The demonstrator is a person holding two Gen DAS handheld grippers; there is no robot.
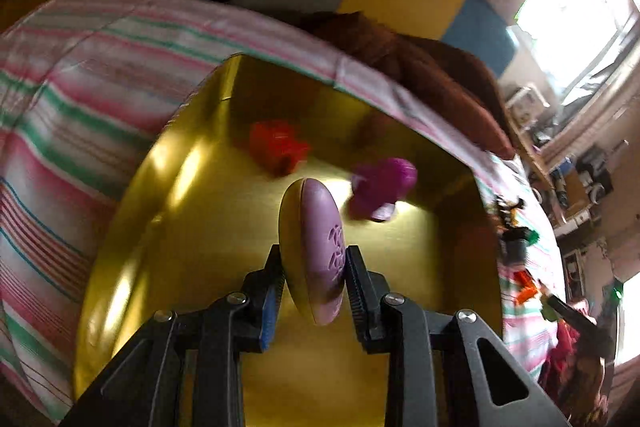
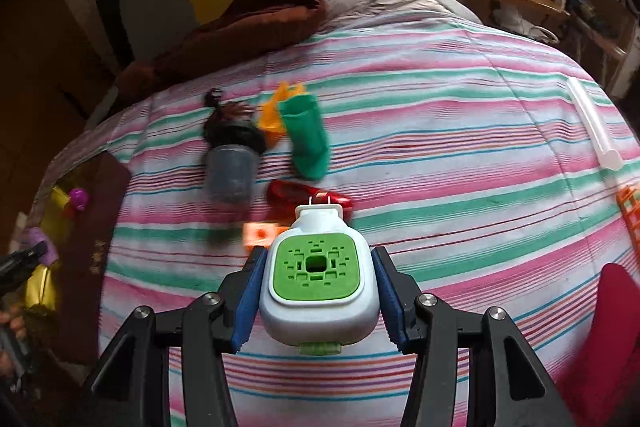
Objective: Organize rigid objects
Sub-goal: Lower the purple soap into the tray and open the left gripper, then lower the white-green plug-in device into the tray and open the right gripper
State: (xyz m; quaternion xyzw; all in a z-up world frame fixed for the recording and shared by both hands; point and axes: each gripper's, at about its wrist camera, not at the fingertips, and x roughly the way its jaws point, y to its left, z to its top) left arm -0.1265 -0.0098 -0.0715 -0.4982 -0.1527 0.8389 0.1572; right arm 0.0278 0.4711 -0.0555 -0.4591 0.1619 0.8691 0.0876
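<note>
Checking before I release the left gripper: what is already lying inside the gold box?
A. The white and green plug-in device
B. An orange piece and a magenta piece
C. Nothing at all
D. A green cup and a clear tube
B: in the left wrist view the orange piece and magenta piece lie on the gold box floor, beyond the purple oval object held by the left gripper.
</note>
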